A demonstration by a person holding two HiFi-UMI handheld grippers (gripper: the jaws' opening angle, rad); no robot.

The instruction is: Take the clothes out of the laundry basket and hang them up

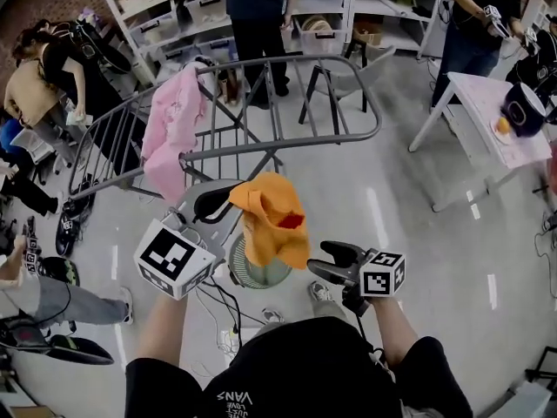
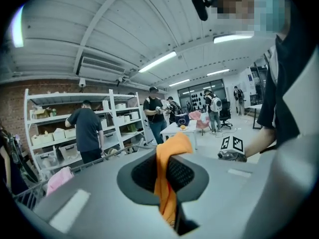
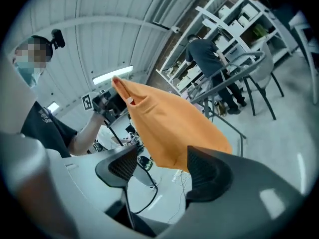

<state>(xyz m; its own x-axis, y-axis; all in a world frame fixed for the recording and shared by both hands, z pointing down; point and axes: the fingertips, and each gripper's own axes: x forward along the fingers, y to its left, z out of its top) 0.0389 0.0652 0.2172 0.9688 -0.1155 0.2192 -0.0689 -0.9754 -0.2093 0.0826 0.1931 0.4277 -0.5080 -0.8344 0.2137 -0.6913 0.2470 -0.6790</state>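
Note:
My left gripper (image 1: 222, 201) is shut on the top corner of an orange garment (image 1: 274, 225), which hangs free above the round laundry basket (image 1: 248, 273). In the left gripper view the cloth (image 2: 167, 156) is pinched between the pads. My right gripper (image 1: 324, 260) stands open just right of the garment's lower edge. In the right gripper view the hem (image 3: 169, 128) hangs close in front of the jaws, and the pads (image 3: 122, 167) do not press on it. A pink garment (image 1: 171, 129) hangs on the left side of the grey drying rack (image 1: 287, 139) beyond.
White shelving (image 1: 191, 11) with bins runs along the back, with people standing at it and others at the left. A white table (image 1: 487, 116) carrying a dark pot stands at the right. Cables (image 1: 218, 307) lie on the floor near the basket.

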